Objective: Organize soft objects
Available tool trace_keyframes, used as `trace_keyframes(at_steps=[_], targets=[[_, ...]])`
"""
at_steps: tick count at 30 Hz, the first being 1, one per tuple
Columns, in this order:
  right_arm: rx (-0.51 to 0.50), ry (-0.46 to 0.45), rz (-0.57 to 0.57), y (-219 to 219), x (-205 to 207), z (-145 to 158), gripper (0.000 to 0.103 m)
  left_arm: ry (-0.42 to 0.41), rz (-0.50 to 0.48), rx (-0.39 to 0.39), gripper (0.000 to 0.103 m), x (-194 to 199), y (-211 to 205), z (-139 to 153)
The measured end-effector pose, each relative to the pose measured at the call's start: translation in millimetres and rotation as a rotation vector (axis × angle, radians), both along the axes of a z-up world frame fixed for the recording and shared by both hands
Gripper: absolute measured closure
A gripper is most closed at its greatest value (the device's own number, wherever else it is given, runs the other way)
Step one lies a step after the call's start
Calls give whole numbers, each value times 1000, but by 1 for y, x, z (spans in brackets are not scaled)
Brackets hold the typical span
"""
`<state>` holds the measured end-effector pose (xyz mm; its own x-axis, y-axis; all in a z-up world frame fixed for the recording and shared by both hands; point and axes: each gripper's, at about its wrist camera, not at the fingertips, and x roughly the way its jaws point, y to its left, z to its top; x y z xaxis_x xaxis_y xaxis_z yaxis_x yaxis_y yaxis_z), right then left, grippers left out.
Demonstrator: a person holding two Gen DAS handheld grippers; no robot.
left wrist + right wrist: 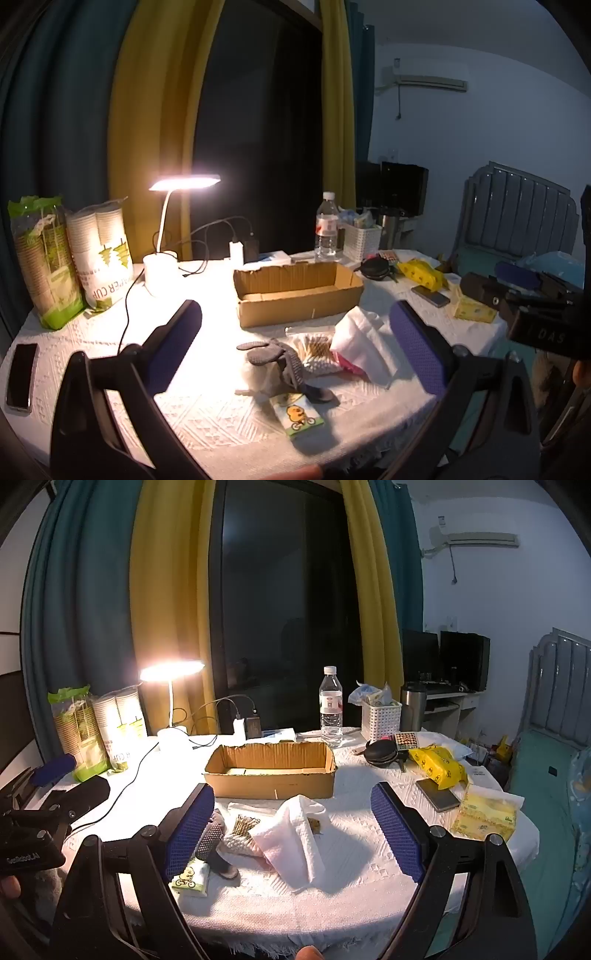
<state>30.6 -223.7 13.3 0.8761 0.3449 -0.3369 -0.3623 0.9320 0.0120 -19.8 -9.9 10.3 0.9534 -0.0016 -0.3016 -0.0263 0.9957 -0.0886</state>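
Left wrist view
Nearest item: tissue pack (pixel 298 413) printed with a yellow duck on a bicycle, flat at the near table edge.
Left gripper (pixel 295 332): jaws wide apart, holding nothing, raised over the pile.
Pile: grey glove (pixel 280 358), cotton swab bag (pixel 318 352) and white towel (pixel 364 341), touching one another, between the jaw lines.
Cardboard box (pixel 299 291): open, nothing visible inside, just behind the pile.

Right wrist view
Right gripper (pixel 293 823): jaws wide apart, holding nothing.
Towel position: crumpled, centred between the pads, long axis running from far-left to near-right.
Glove and swab bag: left of the towel, just beside the left pad.
Tablecloth (pixel 332 897): white, textured.
Judgement: right gripper is better lined up on the towel; left on the glove. Box lies straight ahead for the drop.
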Motion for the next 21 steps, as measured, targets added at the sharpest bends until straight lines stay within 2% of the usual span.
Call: trace_keyframes(at_steps=[21], targets=[[4, 23, 0, 0, 0, 2, 14, 13, 0, -2, 1, 1, 1, -3]])
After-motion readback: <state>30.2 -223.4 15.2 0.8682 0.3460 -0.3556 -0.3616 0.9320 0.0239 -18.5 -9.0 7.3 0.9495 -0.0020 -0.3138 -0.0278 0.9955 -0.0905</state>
